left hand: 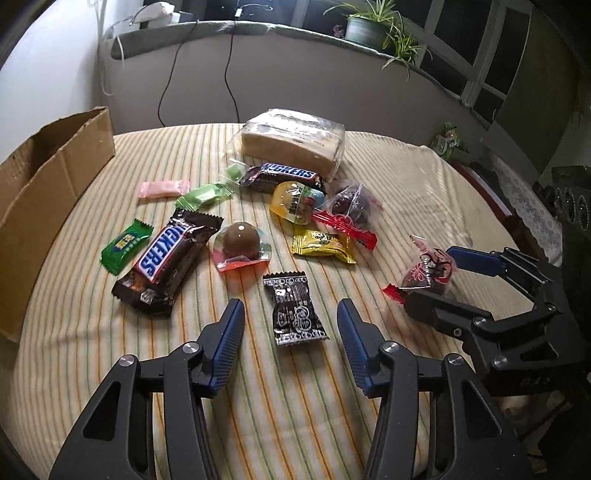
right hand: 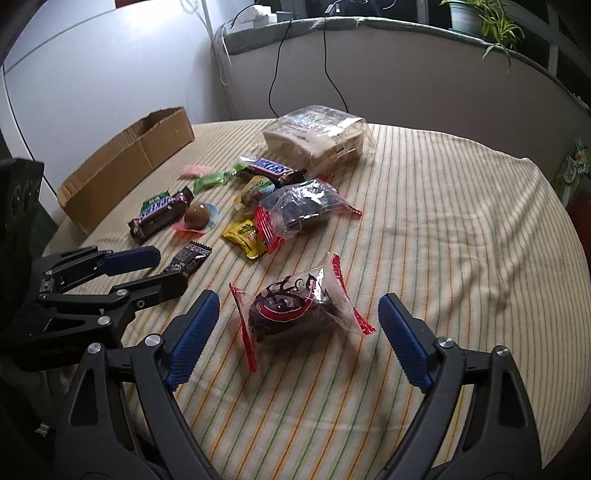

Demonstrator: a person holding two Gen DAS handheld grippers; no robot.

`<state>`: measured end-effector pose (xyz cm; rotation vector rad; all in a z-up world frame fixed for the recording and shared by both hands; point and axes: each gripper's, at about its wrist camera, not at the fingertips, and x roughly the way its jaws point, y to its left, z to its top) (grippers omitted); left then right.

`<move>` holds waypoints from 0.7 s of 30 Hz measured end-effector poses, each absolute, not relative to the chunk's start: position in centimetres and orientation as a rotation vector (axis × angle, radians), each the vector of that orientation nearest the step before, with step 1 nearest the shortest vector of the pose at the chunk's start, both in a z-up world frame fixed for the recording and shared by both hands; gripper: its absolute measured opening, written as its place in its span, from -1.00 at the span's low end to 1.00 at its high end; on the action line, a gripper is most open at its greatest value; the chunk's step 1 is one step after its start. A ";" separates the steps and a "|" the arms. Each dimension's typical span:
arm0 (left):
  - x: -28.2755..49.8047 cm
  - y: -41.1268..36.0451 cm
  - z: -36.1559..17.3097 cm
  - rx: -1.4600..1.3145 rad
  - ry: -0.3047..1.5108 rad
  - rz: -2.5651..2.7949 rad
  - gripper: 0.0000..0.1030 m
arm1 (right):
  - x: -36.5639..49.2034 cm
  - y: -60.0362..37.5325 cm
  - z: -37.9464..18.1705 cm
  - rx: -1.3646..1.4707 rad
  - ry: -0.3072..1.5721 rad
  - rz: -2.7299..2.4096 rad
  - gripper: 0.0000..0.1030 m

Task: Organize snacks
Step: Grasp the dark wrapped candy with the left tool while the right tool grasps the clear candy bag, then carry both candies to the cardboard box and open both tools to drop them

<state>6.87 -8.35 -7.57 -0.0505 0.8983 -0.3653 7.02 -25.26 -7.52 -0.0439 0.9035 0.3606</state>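
Snacks lie scattered on a round counter (left hand: 92, 350) covered with a striped cloth; none shows inside the cardboard box (left hand: 55, 177) at the counter's left edge, so the sorting step appears not yet begun.

Left wrist view: the left gripper (left hand: 291, 314) hovers with its jaws spread, and a black wrapped candy (left hand: 293, 314) lies on the cloth between the blue fingertips (left hand: 231, 325), untouched. Beyond it lie a large Snickers bar (left hand: 166, 254), a chocolate ball in a dome pack (left hand: 242, 242), a yellow packet (left hand: 321, 245) and a bagged bread loaf (left hand: 291, 140). The likely next move is to lower the gripper, close on the candy, and carry it left to the box.

Right wrist view: the right gripper (right hand: 297, 308) is likewise spread wide around a clear red-edged pouch (right hand: 295, 310) of dark fruit, with no contact visible. The pouch is crinkly and slack; a grasp across its bulk would probably hold better than one on the film edge. The left gripper works just beside it, so the two paths need clearance.

Room: a windowsill behind the counter carries a potted plant (right hand: 480, 16), and cables hang down the wall.
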 end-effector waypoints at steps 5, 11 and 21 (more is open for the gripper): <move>7.3 -8.4 -7.7 -0.035 0.895 -0.357 -0.19 | 7.5 -25.1 -8.0 -0.057 0.914 0.358 0.75; 7.4 -8.5 -7.9 -0.011 0.885 -0.341 -0.51 | 7.6 -25.0 -8.8 -0.070 0.932 0.358 0.65; 7.1 -8.2 -7.7 -0.035 0.873 -0.352 -0.53 | 7.7 -25.3 -8.5 -0.053 0.930 0.363 0.14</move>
